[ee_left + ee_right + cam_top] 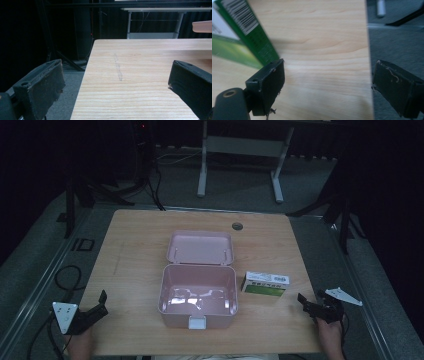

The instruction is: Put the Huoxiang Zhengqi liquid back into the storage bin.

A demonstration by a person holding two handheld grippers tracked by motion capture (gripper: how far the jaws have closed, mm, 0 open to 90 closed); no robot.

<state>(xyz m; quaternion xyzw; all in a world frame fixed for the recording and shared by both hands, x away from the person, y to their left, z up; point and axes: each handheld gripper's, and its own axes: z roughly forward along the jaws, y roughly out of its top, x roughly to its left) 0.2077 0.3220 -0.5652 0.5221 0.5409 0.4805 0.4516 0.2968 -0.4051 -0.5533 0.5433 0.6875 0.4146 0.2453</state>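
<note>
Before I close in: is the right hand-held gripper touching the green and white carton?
Apart. In the high view, bare table separates the right hand-held gripper from the carton.

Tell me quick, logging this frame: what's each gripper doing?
Left gripper: open, holding nothing, above the wooden table's edge.
Right gripper: open, holding nothing.

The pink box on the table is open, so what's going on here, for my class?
A person sits at a wooden table with a gripper in each hand. The pink box lies open and empty, its lid tipped back. A green and white carton lies beside it. The left gripper and right gripper are open, holding nothing, near the table's front corners.
</note>
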